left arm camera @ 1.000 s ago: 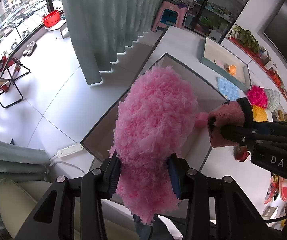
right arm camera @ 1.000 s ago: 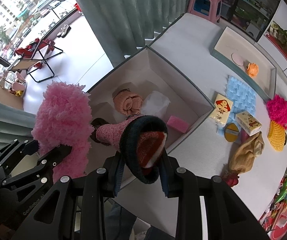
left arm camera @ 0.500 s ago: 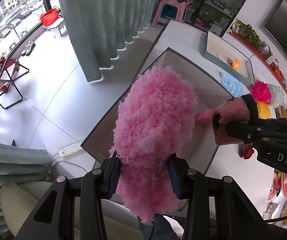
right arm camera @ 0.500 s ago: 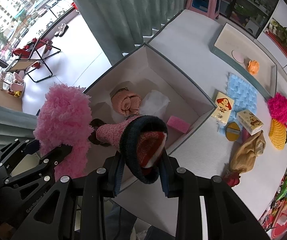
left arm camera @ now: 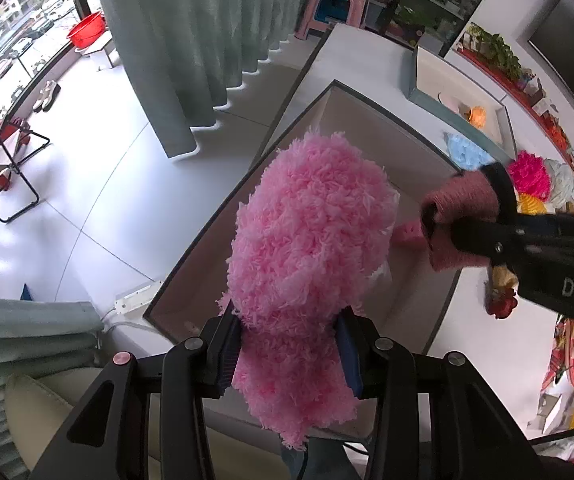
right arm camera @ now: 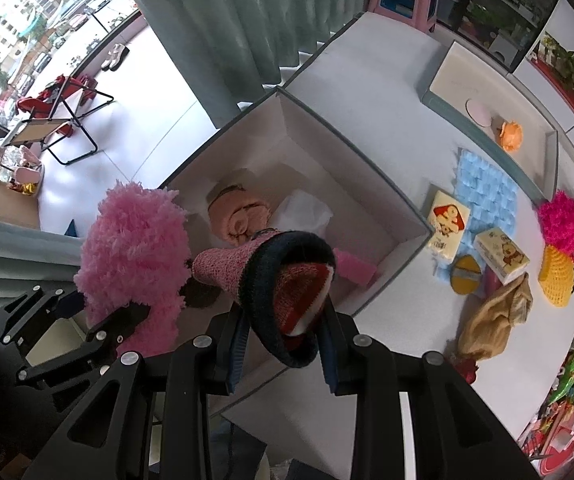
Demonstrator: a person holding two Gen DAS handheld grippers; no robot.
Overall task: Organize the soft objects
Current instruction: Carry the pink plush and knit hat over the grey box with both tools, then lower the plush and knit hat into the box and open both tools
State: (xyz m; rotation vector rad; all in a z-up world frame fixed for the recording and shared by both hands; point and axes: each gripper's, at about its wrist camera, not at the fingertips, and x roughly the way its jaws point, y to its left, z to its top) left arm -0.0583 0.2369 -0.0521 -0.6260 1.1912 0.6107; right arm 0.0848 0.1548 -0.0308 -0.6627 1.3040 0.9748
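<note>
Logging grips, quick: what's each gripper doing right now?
Left gripper: shut on the fluffy pink item.
Right gripper: shut on the pink knitted sock.

We count two grippers: left gripper [left arm camera: 289, 350], right gripper [right arm camera: 281, 354]. One open box [right arm camera: 383, 184], one tray [right arm camera: 551, 160], two tissue packs [right arm camera: 447, 226], [right arm camera: 501, 256].

Both handheld tools are matte black plastic. The left gripper [left arm camera: 289, 350] has two angular forked arms with cut-out slots, each studded with round silver screw heads, one of them pinkish, and dark blue ribbed pads [left arm camera: 229, 354] on the inner faces of its fingers. The right gripper [right arm camera: 283, 354] is built the same way, with silver screws and blue pads; its housing carries the pale letters "DAS" in the left wrist view
</note>
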